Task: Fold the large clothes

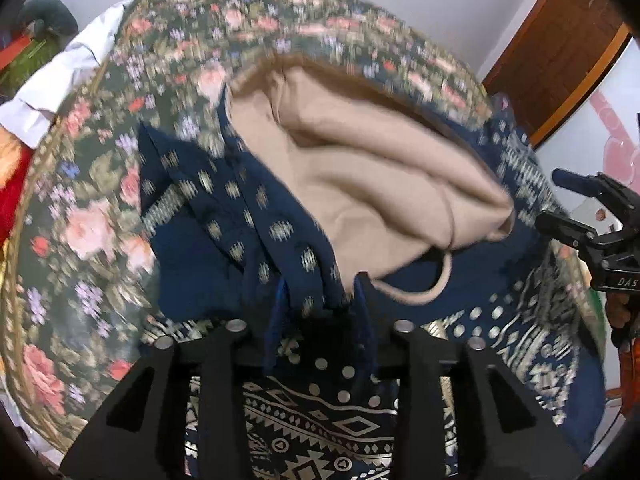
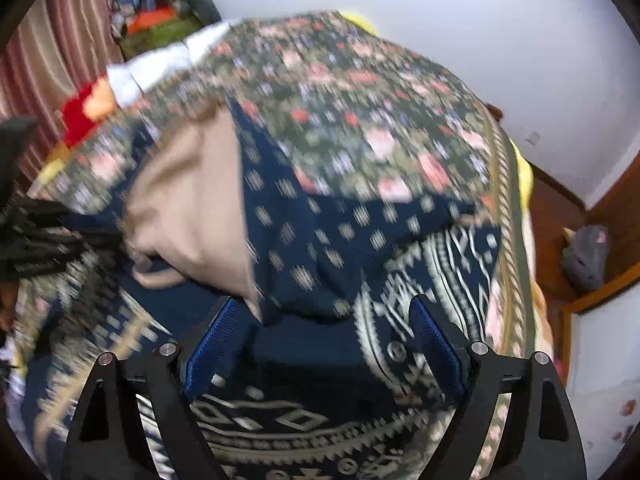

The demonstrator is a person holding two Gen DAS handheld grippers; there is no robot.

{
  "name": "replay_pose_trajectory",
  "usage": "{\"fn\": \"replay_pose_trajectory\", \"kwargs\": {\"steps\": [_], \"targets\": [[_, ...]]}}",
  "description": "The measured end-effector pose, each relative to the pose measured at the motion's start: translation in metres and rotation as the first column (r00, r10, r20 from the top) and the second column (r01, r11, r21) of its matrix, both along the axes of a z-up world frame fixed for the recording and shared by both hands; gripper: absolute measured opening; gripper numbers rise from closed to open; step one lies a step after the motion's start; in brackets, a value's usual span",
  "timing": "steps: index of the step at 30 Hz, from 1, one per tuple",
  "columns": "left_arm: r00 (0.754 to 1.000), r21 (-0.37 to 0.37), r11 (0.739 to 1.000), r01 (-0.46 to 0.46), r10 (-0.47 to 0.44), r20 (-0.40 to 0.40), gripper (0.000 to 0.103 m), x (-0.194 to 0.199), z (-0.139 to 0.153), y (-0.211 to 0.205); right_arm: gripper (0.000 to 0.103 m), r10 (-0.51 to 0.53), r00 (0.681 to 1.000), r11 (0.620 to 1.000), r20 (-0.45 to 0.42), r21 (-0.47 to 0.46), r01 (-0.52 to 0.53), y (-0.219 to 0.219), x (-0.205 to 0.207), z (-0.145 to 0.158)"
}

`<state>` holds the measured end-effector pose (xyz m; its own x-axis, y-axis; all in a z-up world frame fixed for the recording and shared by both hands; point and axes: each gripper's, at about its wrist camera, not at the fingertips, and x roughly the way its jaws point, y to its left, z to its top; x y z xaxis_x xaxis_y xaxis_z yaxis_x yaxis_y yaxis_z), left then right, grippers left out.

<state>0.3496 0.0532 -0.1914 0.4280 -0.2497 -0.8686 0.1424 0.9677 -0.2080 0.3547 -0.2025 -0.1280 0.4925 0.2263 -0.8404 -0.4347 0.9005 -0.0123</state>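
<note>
Covering most of both views, a floral bedspread (image 1: 92, 216) serves as the work surface on a bed — broad and flat enough to spread a large garment. On it lies the task's thing, a navy patterned garment (image 1: 328, 420) with pale geometric bands near the cameras and small motifs farther off; it is bunched, with a fold of dotted cloth thrown across the middle, so the folding appears to be at an early or middle stage. A beige hooded piece (image 1: 360, 184) with a drawstring loop rests on top of the navy cloth; whether it is a lining or a separate garment cannot be told. White cloth (image 1: 60, 80) lies at the far edge of the bed. The right gripper (image 2: 324, 344) points steeply down over the navy cloth, jaws wide and clamping nothing — probably placed for a fresh hold. The left gripper (image 1: 320, 308) has narrower jaws with a navy fold rising between them; the pads do not seem to press it.
</note>
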Motion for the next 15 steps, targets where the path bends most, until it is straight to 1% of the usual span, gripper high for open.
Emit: {"fn": "replay_pose_trajectory", "kwargs": {"steps": [1, 2, 3, 6, 8, 11, 13, 15], "targets": [[1.0, -0.008, 1.0, -0.011, 0.011, 0.014, 0.045, 0.003, 0.005, 0.003, 0.086, 0.003, 1.0, 1.0, 0.002, 0.02, -0.003, 0.005, 0.002, 0.005], [0.999, -0.016, 1.0, -0.026, 0.026, 0.031, 0.051, 0.006, 0.01, 0.007, 0.086, 0.006, 1.0, 0.999, 0.004, 0.04, -0.006, 0.01, 0.006, 0.009], [0.998, -0.019, 0.999, -0.043, 0.044, 0.05, 0.053, 0.009, 0.016, 0.011, 0.086, 0.01, 1.0, 0.998, 0.004, 0.057, -0.01, 0.015, 0.012, 0.013], [0.994, 0.002, 0.996, -0.087, 0.087, 0.072, 0.053, 0.027, 0.023, 0.024, 0.086, 0.021, 1.0, 0.996, -0.008, 0.09, -0.02, 0.036, 0.033, 0.015], [0.992, -0.015, 0.994, -0.11, 0.111, 0.062, 0.053, 0.044, 0.021, 0.034, 0.086, 0.031, 0.999, 0.994, -0.028, 0.105, -0.028, 0.047, 0.049, 0.009], [0.989, -0.029, 0.99, -0.142, 0.143, 0.037, 0.053, 0.066, 0.011, 0.043, 0.086, 0.024, 0.998, 0.994, -0.053, 0.107, -0.018, 0.059, 0.073, -0.004], [0.988, -0.035, 0.988, -0.152, 0.153, 0.023, 0.053, 0.086, 0.001, 0.048, 0.086, 0.01, 0.996, 0.993, -0.092, 0.115, 0.001, 0.068, 0.091, -0.017], [0.988, -0.036, 0.987, -0.155, 0.155, 0.01, 0.053, 0.101, -0.007, 0.049, 0.081, 0.003, 0.991, 0.99, -0.136, 0.139, 0.016, 0.072, 0.108, -0.029]]}}
